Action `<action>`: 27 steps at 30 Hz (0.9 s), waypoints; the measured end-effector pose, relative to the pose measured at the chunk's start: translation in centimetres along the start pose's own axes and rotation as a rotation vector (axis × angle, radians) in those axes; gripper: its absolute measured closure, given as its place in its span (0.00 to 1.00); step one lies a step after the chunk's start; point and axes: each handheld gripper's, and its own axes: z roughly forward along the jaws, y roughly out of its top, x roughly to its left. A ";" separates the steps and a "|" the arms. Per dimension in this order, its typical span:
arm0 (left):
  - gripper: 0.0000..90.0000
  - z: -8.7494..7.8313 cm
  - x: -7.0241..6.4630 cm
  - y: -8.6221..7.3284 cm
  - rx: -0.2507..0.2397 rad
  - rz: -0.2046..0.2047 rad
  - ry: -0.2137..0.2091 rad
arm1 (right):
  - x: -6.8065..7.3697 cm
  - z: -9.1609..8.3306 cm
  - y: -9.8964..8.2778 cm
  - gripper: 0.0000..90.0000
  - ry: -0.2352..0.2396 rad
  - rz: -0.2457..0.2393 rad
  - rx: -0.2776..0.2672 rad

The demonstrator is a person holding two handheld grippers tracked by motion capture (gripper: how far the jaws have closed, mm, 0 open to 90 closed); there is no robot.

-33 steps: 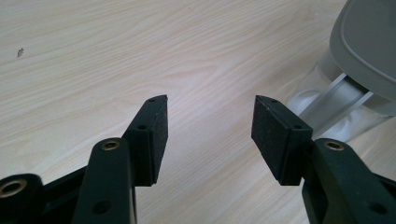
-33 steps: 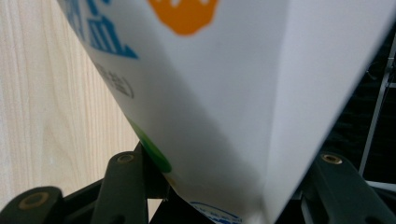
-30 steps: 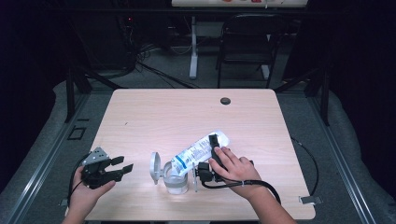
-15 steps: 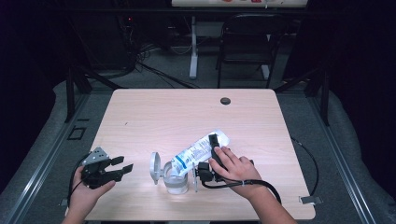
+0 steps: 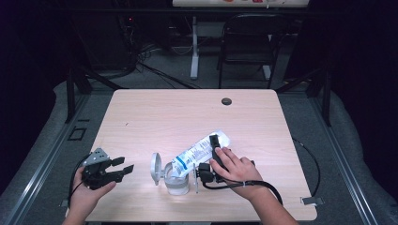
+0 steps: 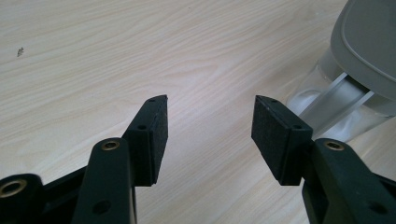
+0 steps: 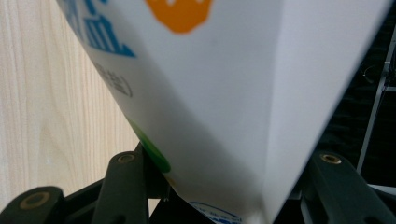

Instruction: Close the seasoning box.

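A white pouch (image 5: 199, 150) with blue print is tilted, its lower end over a clear container (image 5: 176, 182) near the table's front edge. The container's grey flip lid (image 5: 156, 168) stands open on its left side. My right gripper (image 5: 209, 156) is shut on the pouch's upper part, a hand wrapped over it. Seen from the right gripper view, the pouch (image 7: 210, 93) sits between the jaws of this gripper (image 7: 219, 186). My left gripper (image 5: 123, 165) hangs open and empty to the left of the container. Between its pads in the left gripper view (image 6: 208, 121) lies bare wood, with the container (image 6: 336, 100) and lid (image 6: 369, 42) at the right.
The light wooden table (image 5: 187, 112) has a dark round hole (image 5: 226, 101) near its far edge. A cable (image 5: 312, 161) trails off the right side. Behind the table stand a black chair (image 5: 244, 47) and dark frame legs on a grey floor.
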 end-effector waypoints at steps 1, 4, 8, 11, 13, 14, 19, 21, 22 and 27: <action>0.52 0.0 0.0 0.0 0.000 0.000 0.000 | 0.0 0.0 0.0 0.56 0.000 0.000 -0.001; 0.52 0.0 0.0 0.0 0.000 -0.004 0.000 | 0.0 0.0 0.0 0.56 0.003 -0.001 0.004; 0.52 0.0 0.0 0.0 0.001 -0.003 0.000 | 0.0 0.0 0.0 0.56 0.002 0.001 0.002; 0.52 0.0 0.0 0.0 0.001 -0.002 0.000 | 0.0 0.0 0.0 0.56 0.003 0.001 -0.008; 0.52 0.0 0.0 0.0 0.000 -0.004 0.000 | -0.1 0.0 0.1 0.56 0.004 -0.001 -0.005; 0.52 0.0 0.0 0.0 0.000 -0.003 0.000 | -0.1 0.0 0.1 0.56 0.002 -0.005 -0.001; 0.52 0.0 0.0 0.0 -0.001 -0.005 0.000 | -0.2 -0.2 0.2 0.56 -0.003 -0.023 0.020; 0.52 0.0 0.0 0.0 -0.001 -0.005 0.000 | -0.1 0.0 0.1 0.56 0.003 -0.003 -0.003; 0.52 0.0 0.0 0.0 0.000 -0.004 0.000 | -0.2 -0.1 0.2 0.56 0.003 -0.014 0.007; 0.52 0.0 0.0 0.0 0.000 -0.004 0.000 | -0.1 0.0 0.1 0.56 0.000 -0.003 -0.009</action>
